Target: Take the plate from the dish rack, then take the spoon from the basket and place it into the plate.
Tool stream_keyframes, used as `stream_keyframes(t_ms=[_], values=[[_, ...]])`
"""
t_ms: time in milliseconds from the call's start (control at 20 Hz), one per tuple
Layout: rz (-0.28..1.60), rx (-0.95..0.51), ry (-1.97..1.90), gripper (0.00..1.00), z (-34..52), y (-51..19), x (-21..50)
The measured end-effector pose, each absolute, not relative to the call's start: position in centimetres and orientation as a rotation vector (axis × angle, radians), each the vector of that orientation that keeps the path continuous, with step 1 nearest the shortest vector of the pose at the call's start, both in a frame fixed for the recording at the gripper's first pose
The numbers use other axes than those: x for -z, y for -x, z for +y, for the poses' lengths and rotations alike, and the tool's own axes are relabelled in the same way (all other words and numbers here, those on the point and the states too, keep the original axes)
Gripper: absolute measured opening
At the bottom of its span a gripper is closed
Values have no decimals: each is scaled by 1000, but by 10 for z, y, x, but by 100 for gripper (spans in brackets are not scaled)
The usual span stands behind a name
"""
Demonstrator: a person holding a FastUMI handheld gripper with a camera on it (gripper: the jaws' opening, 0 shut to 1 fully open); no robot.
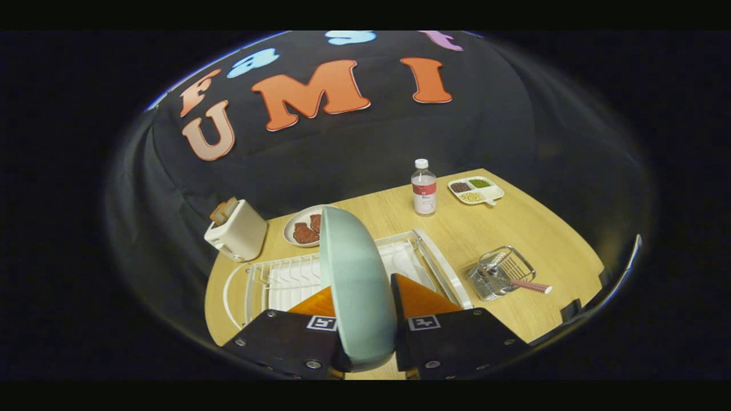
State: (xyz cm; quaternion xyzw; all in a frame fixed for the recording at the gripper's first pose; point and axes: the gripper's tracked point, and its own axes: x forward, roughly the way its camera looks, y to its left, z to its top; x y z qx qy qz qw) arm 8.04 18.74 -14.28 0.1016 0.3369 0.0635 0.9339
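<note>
A pale green plate [354,285] stands on edge between my two fingers, and my gripper [365,308] is shut on it, holding it up above the white dish rack [285,279]. The rack lies just beyond the fingers on the wooden table. To the right of the rack sits a small wire basket [501,273] with a spoon [528,285] in it; the spoon's pink handle sticks out over the basket's right side.
A white toaster [237,231] with toast stands left of the rack. Behind the rack sits a white plate of brown food [305,228]. Farther back are a water bottle [424,188] and a divided tray of beans [476,190]. The table's edge [571,240] runs near the basket.
</note>
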Motion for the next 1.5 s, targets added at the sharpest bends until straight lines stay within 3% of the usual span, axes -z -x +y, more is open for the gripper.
stream_keyframes(t_ms=[350,750,1050,1500], values=[[756,-225,-441,29,157,9,162],[848,-215,-617,28,129,88,227],[942,-205,-800,28,140,108,287],[965,-227,-871,28,174,83,329]])
